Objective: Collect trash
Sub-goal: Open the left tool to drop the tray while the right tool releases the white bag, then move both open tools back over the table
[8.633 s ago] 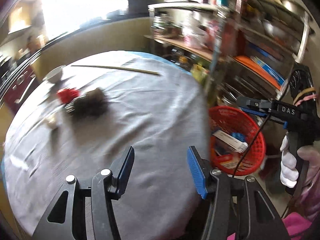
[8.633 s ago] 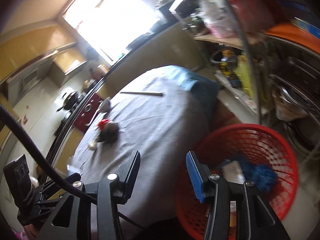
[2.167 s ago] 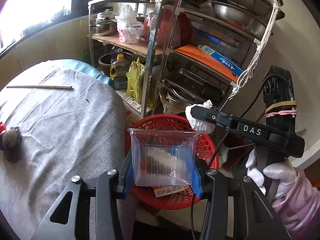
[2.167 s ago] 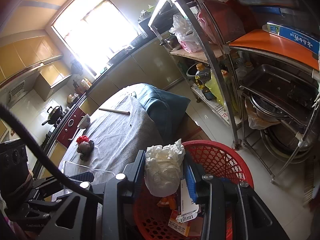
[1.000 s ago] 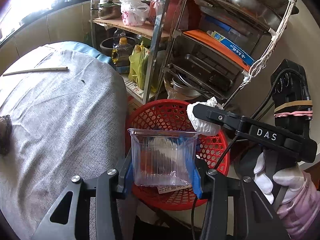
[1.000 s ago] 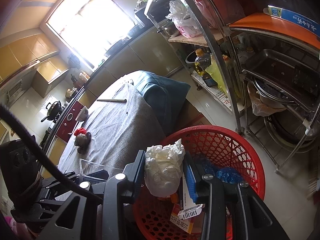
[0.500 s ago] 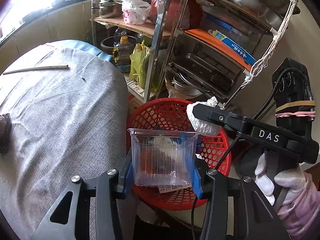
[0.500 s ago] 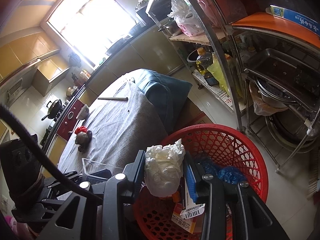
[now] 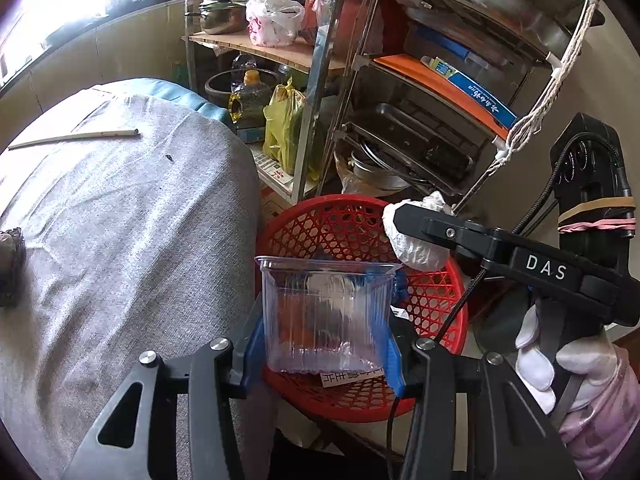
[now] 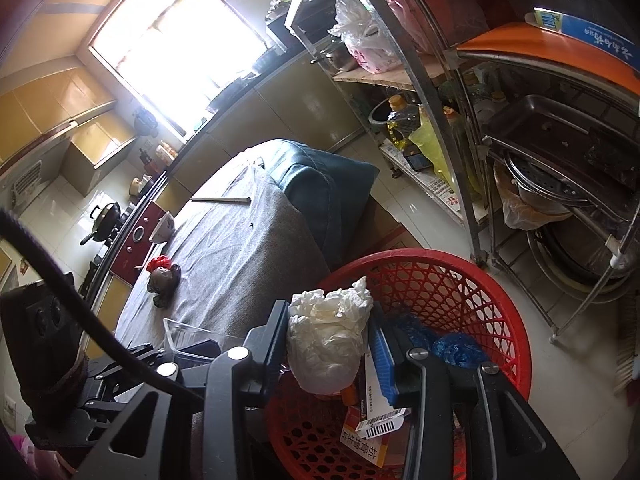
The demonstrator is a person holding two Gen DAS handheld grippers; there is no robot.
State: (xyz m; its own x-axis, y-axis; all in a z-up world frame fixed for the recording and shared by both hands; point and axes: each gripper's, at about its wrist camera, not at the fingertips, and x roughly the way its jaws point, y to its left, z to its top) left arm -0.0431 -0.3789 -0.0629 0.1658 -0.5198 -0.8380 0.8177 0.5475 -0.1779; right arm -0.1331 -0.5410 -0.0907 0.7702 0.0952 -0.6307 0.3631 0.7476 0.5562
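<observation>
Left wrist: clear plastic tub clamped in left gripper above red basket near rim | right gripper grips crumpled tissue over basket | risk: tub (light, springy) bounces onto floor.

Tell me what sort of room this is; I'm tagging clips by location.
Most likely a home kitchen: a metal rack stacked with pots, trays and an oil bottle, a wok on a stove under the window, and a cloth-covered table.
</observation>
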